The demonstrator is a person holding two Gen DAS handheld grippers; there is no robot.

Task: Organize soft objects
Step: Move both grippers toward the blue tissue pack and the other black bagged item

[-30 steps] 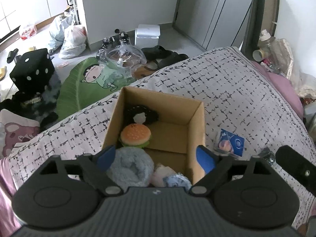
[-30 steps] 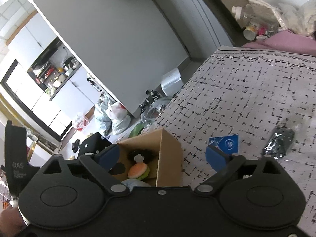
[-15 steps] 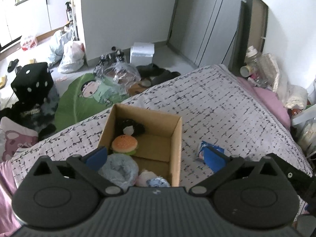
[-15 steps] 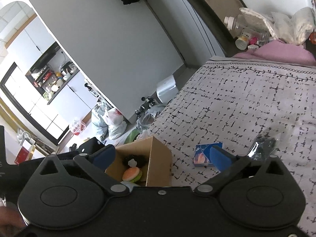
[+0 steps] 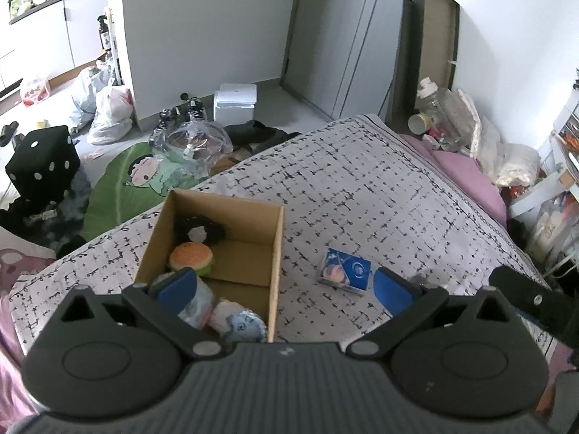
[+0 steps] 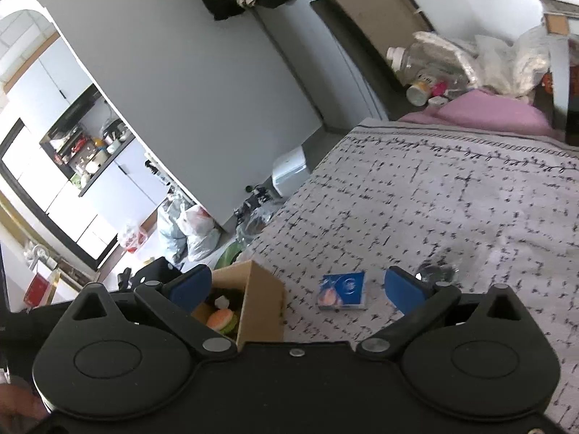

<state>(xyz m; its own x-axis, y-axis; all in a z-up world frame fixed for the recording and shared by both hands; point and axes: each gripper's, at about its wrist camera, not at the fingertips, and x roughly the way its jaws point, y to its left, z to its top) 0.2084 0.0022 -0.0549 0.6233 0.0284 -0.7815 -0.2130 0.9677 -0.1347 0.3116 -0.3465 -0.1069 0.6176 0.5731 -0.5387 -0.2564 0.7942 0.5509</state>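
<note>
An open cardboard box [image 5: 277,253] stands on the patterned bedspread [image 5: 362,181]. It holds a plush burger [image 5: 190,257], a black furry toy [image 5: 199,229], a pale blue fluffy toy [image 5: 197,302] and a small blue-white toy [image 5: 244,327]. My left gripper [image 5: 284,287] is open and empty, raised above the box's near end. My right gripper [image 6: 296,285] is open and empty, above the bed; the box [image 6: 258,303] is below its left finger. A blue packet [image 5: 343,271] lies on the bed right of the box; it also shows in the right wrist view [image 6: 342,291].
A clear wrapped dark item [image 6: 436,273] lies on the bed right of the packet. Pink bedding [image 5: 466,177] and clutter line the far right edge. On the floor are a black dice cushion [image 5: 43,161], a green leaf mat [image 5: 126,181], bags [image 5: 108,112] and a white box [image 5: 235,103].
Both grippers have risen and pulled back from the box, so box and packet look smaller and lower. Both stay open. The toys in the box have not moved.
</note>
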